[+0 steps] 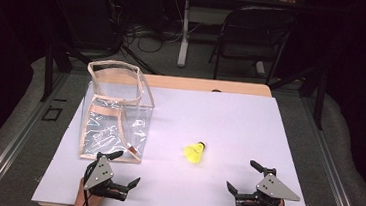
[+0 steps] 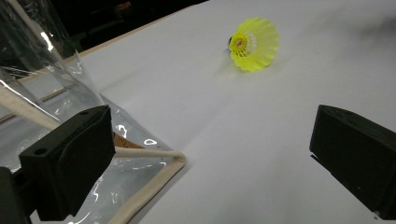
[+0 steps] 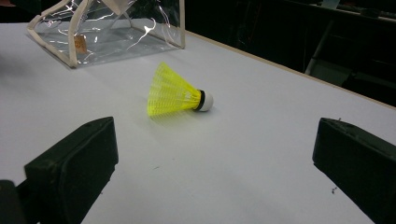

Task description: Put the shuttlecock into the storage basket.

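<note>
Nothing started yet by the look of it: the yellow shuttlecock lies on its side on the white table, untouched, between both tools and just right of the clear bag, which stands open-topped and looks empty. Left gripper and right gripper both sit near the table's front edge, jaws spread wide, holding nothing. Left to do, likely: grab shuttlecock, drop it in bag.
</note>
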A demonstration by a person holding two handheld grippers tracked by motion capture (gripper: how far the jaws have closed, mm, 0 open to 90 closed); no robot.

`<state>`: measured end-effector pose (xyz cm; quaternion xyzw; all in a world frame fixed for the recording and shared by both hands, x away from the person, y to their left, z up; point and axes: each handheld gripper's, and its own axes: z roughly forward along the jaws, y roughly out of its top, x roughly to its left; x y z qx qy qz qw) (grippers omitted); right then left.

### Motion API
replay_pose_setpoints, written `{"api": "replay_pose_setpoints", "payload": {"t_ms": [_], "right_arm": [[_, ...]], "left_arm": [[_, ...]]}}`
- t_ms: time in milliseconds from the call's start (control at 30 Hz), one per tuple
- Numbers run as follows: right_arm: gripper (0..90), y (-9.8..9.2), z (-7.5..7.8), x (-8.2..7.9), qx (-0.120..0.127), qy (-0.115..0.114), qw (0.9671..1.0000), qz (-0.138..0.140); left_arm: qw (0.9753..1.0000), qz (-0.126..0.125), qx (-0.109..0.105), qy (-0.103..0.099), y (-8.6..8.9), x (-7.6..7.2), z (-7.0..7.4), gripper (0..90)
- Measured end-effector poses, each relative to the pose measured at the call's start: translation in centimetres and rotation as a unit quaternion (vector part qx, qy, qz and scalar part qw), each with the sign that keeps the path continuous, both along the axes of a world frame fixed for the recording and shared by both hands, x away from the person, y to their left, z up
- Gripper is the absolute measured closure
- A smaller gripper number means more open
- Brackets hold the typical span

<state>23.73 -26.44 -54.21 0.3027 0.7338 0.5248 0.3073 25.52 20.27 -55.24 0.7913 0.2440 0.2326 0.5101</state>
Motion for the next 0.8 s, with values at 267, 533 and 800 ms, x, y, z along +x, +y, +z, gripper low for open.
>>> {"api": "replay_pose_setpoints", "payload": {"t_ms": [267, 533, 800], "right_arm": [[0.0, 0.0, 0.0, 0.0, -0.001, 0.002, 1.0, 0.001], [0.0, 0.0, -0.1, 0.1, 0.001, 0.002, 1.0, 0.001], [0.0, 0.0, -0.1, 0.1, 0.003, 0.004, 1.0, 0.001]], "left_arm": [[0.9999, -0.01, 0.005, 0.008, -0.6, 0.4, 0.1, 0.0], [0.9995, -0.025, 0.014, 0.015, -1.5, 1.0, 0.4, 0.0], [0.9991, -0.033, 0.018, 0.019, -2.2, 1.4, 0.5, 0.0]]}}
